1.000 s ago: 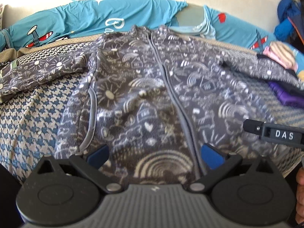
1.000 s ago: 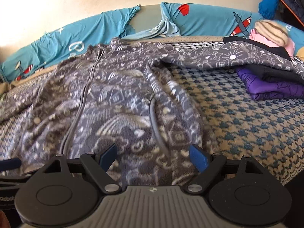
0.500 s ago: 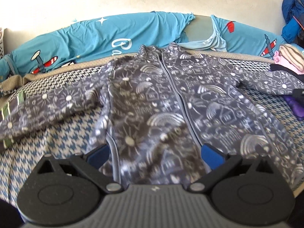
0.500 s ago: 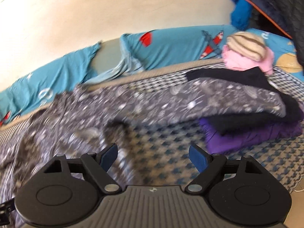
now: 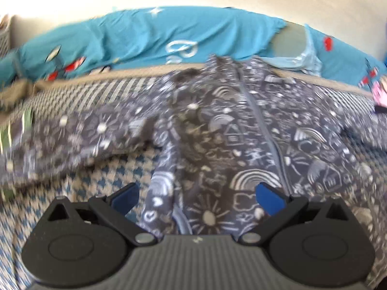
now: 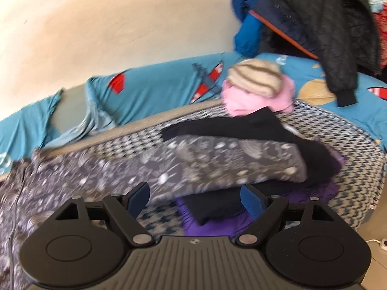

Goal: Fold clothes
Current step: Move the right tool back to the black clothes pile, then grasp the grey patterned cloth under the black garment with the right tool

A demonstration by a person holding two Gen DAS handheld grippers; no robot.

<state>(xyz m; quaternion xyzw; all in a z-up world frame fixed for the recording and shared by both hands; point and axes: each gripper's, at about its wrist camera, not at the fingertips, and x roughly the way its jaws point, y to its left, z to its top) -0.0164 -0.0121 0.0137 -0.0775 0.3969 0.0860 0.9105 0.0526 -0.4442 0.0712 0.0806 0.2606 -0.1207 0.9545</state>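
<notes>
A grey zip jacket (image 5: 225,130) printed with white doodles lies spread front-up on the houndstooth bed cover (image 5: 101,176). Its left sleeve (image 5: 79,135) stretches out to the left. My left gripper (image 5: 197,197) hovers open over the jacket's lower left side with nothing between its blue pads. In the right wrist view the jacket's right sleeve (image 6: 217,162) runs rightward and rests on a stack of folded clothes (image 6: 314,169). My right gripper (image 6: 194,197) hangs open just in front of that sleeve, holding nothing.
Folded black and purple garments (image 6: 212,220) are stacked at the bed's right, with a pink and striped bundle (image 6: 256,84) behind. Blue aeroplane-print pillows (image 5: 145,41) line the wall. Dark jackets (image 6: 314,17) hang at the upper right. The bed's edge (image 6: 358,207) curves away on the right.
Both grippers pulled off the jacket's hem. The left view swung left towards the left sleeve; the right swung right towards the right sleeve and clothes stack. Both stayed open.
</notes>
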